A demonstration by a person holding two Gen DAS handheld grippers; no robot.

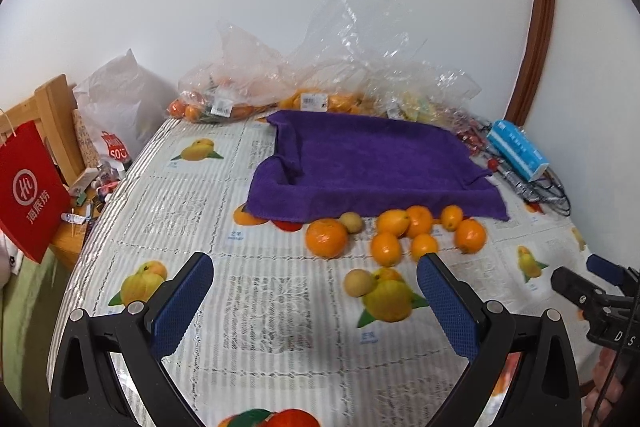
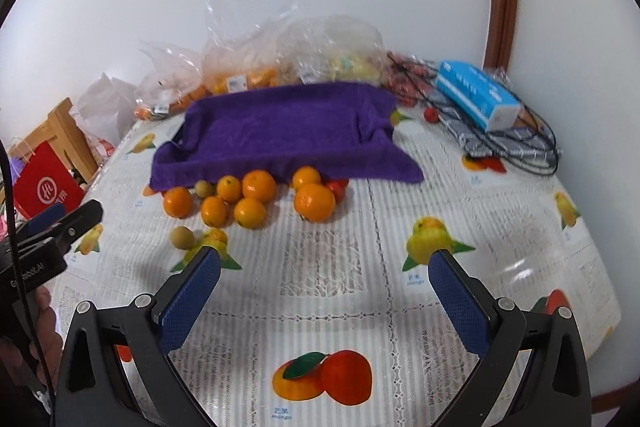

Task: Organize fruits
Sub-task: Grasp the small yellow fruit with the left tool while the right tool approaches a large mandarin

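Several oranges (image 1: 327, 237) (image 2: 314, 202) lie loose on the tablecloth just in front of a tray draped in a purple towel (image 1: 372, 163) (image 2: 280, 135). Two small tan round fruits lie among them, one near the towel (image 1: 352, 221) (image 2: 204, 188) and one closer to me (image 1: 359, 282) (image 2: 183, 237). My left gripper (image 1: 316, 291) is open and empty, hovering short of the fruit. My right gripper (image 2: 324, 287) is open and empty, to the right of the pile. Each gripper shows at the edge of the other's view.
Clear plastic bags of oranges and other fruit (image 1: 304, 95) (image 2: 240, 75) stand behind the towel at the wall. A blue tissue pack (image 1: 518, 155) (image 2: 476, 95) and dark cables (image 2: 520, 143) lie at the right. A red paper bag (image 1: 28, 191) and wooden chair (image 1: 56, 115) are left of the table.
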